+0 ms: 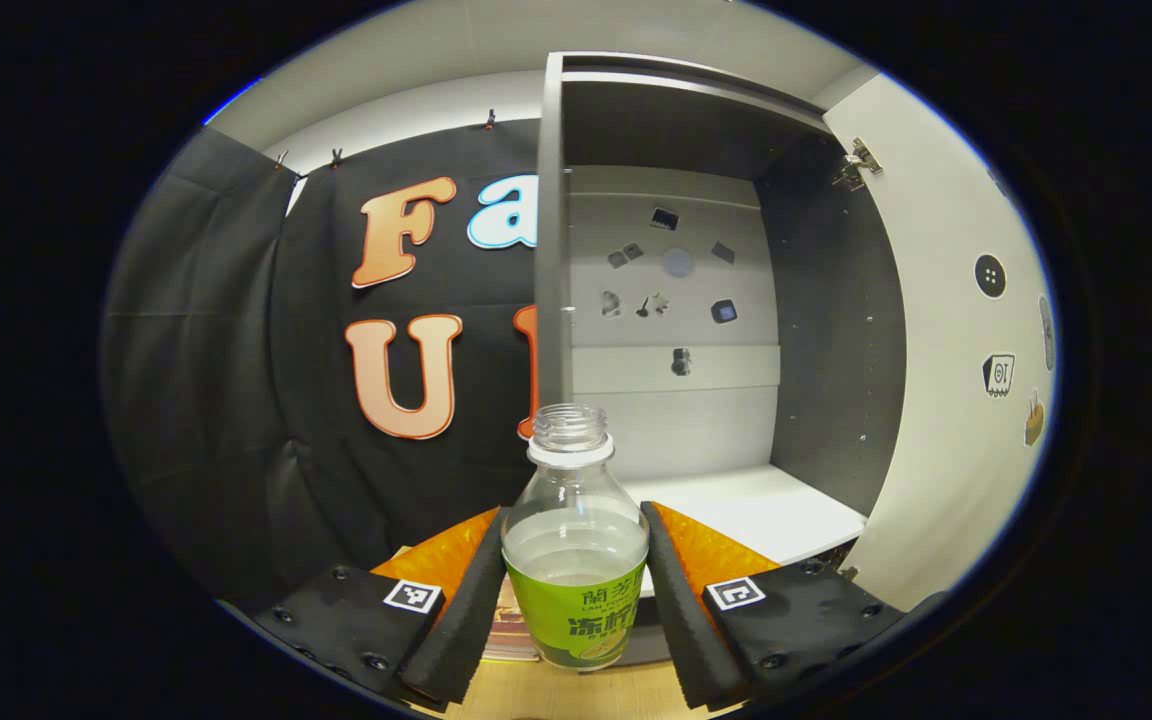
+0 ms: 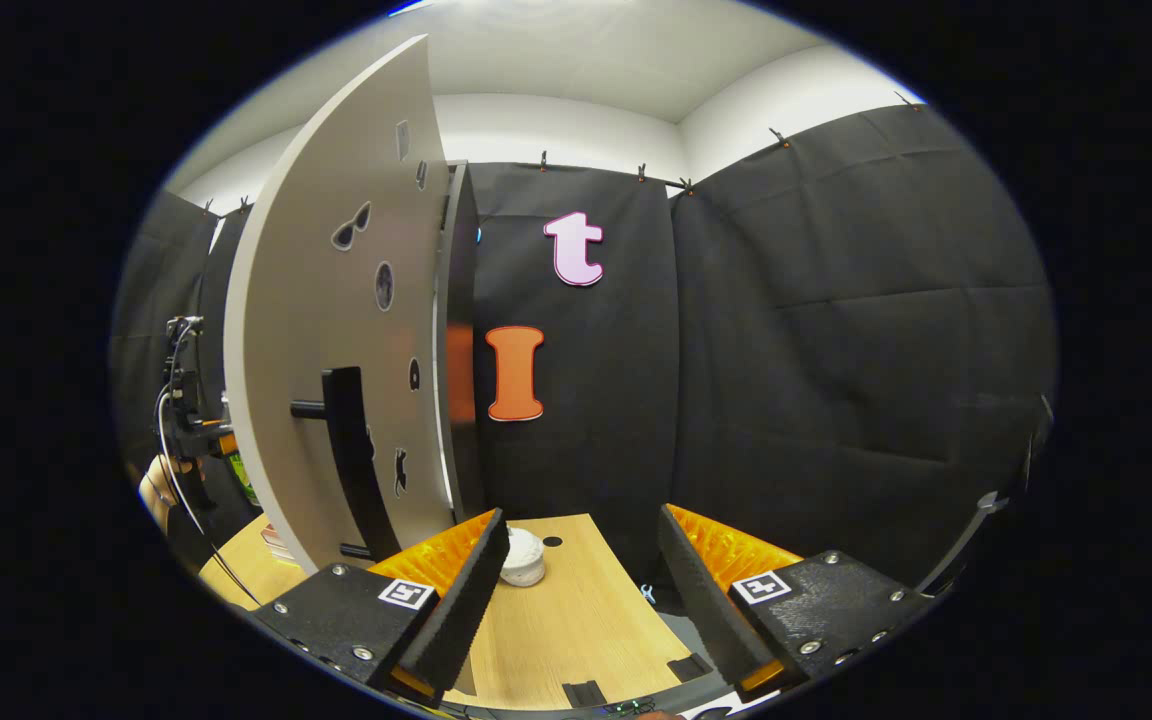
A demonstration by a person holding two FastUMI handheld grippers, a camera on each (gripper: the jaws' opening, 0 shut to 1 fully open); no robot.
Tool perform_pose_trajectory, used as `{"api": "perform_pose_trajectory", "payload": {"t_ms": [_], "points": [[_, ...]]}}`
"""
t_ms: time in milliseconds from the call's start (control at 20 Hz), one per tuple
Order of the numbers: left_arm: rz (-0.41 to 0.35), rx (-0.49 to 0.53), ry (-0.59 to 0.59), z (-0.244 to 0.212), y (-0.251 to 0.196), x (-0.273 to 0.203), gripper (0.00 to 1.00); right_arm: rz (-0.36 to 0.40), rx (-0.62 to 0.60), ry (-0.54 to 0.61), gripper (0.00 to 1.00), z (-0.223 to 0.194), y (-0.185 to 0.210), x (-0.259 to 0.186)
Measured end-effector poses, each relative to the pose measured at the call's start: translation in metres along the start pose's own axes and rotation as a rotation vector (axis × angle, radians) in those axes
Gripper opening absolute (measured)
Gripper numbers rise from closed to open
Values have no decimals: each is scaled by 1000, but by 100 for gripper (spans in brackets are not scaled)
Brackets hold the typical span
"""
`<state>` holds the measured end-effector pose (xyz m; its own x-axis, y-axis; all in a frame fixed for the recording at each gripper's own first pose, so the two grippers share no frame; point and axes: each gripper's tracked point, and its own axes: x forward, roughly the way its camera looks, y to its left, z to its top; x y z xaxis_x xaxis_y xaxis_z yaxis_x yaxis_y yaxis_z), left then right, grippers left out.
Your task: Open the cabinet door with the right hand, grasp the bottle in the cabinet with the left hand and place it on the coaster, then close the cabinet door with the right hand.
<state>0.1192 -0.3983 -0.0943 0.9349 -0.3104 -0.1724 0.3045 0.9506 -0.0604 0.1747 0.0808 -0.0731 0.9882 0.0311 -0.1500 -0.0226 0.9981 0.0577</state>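
So from where I'm standing the whole next move hangs on one thing: the clear plastic bottle with the green label and no cap (image 1: 576, 545) stands upright, its long axis vertical, right between the foam pads of the left gripper (image 1: 574, 590). The pads look pressed against its sides, so I'd call that a pinch, though the contact is hard to be sure of at the edges. The bottle is out in front of the open grey cabinet (image 1: 696, 300), below its white shelf and close over the pale wooden tabletop (image 2: 576, 620). Something flat and book-like sits just behind the bottle's base; I can't tell if that's the coaster.

The right gripper (image 2: 581, 590) has its jaws spread with nothing between them, and it's just beside the open white cabinet door (image 2: 336, 330), with the black bar handle (image 2: 351, 460) off to its left. So the right hand is clearly the nearer one for closing up.

Count: one bottle, one cabinet, one door, one handle, two grippers, plus one small white round thing (image 2: 522, 558) on the tabletop past the door.
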Motion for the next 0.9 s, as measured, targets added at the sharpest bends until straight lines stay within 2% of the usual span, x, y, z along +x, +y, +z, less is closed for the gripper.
{"api": "perform_pose_trajectory", "payload": {"t_ms": [50,100,200,400,450,500,900], "points": [[9,-5,10,-10,10,-7,84,5,1,-1,98,0,1,0],[19,-9,23,-21,19,-13,79,10,1,-1,98,0,2,0],[34,-17,51,-43,34,-26,80,17,1,1,98,0,4,0],[40,-91,108,-88,51,-43,81,25,-1,7,98,-1,7,-2],[48,-93,111,-98,57,-48,82,25,-4,10,98,-2,6,-4],[57,-87,113,-107,61,-49,82,24,-8,12,93,-2,6,-3],[62,-71,187,-204,69,-58,82,8,-17,21,93,-2,5,-6]]}}
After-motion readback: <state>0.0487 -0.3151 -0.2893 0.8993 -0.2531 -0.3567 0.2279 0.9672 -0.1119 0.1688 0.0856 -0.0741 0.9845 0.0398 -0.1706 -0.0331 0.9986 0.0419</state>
